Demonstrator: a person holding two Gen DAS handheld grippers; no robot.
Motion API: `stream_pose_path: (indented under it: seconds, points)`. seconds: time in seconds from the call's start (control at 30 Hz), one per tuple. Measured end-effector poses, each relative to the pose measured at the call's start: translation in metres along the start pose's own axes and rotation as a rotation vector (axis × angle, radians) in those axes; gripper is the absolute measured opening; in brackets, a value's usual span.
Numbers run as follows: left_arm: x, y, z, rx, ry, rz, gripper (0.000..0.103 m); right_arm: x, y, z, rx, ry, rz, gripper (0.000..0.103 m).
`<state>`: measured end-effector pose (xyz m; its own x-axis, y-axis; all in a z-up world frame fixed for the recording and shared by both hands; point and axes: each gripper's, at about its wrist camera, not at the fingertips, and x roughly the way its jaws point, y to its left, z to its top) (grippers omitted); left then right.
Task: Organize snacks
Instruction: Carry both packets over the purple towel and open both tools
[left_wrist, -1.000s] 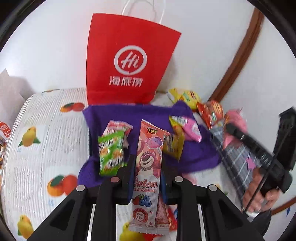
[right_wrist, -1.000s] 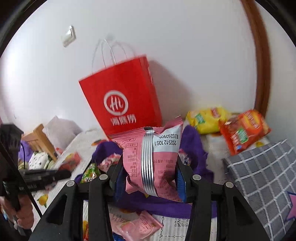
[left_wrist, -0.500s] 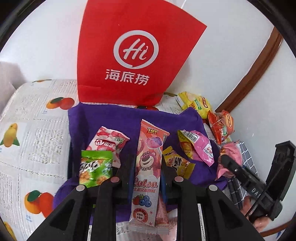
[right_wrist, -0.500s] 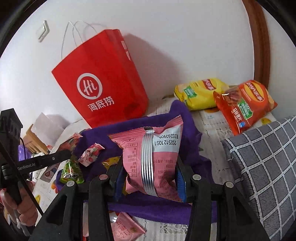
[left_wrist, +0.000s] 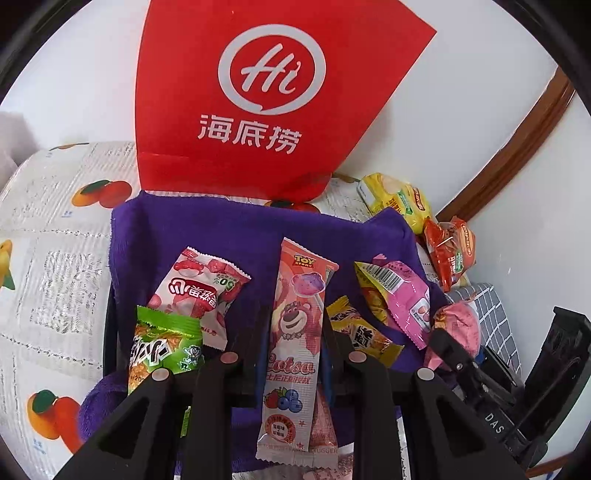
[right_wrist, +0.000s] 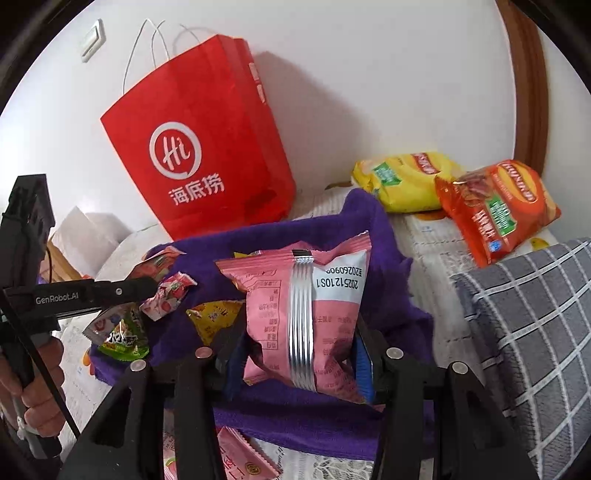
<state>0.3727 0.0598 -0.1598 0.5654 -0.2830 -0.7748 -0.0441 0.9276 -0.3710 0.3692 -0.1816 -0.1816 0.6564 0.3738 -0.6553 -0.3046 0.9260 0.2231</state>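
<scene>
My left gripper (left_wrist: 293, 319) is shut on a long pink Lotso lollipop packet (left_wrist: 301, 277), held over the near part of a purple cloth (left_wrist: 229, 236). On the cloth lie a green packet (left_wrist: 162, 343), a red-and-white packet (left_wrist: 199, 288), a yellow packet (left_wrist: 362, 332) and a pink barcoded packet (left_wrist: 402, 295). My right gripper (right_wrist: 299, 339) holds a pink foil-seamed packet (right_wrist: 295, 288) upright just above the cloth's (right_wrist: 369, 221) right part. Its jaws are opening, and the pads still touch the packet's sides. The left gripper's fingers (right_wrist: 122, 290) show at the left edge.
A red paper bag (right_wrist: 207, 147) stands against the white wall behind the cloth. Yellow (right_wrist: 406, 181) and orange (right_wrist: 495, 210) chip bags lie at the back right. A grey checked cushion (right_wrist: 535, 314) is on the right. Fruit-print tablecloth (left_wrist: 55, 240) spreads left.
Both grippers have sunk and moved forward toward the purple cloth, each keeping its packet. The red bag and the snacks on the cloth now look larger and closer.
</scene>
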Motion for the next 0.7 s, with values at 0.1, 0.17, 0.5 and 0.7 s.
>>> stream_pose_path:
  seconds: [0.1,0.17,0.5,0.7]
  points:
    - [0.005,0.001,-0.002,-0.007,0.019,-0.002,0.022,0.006,0.004,-0.003,-0.013,0.015,-0.017,0.051]
    - [0.008,0.0,-0.002,-0.005,0.028,0.005,0.022,0.011,0.004,-0.005,-0.012,0.027,-0.005,0.053]
    - [0.012,-0.001,0.0,-0.026,0.038,0.024,0.022,0.015,-0.002,-0.006,0.036,0.048,0.014,0.064]
    - [0.012,0.0,0.0,-0.023,0.046,0.025,0.022,0.014,-0.001,-0.007,0.033,0.063,0.019,0.066]
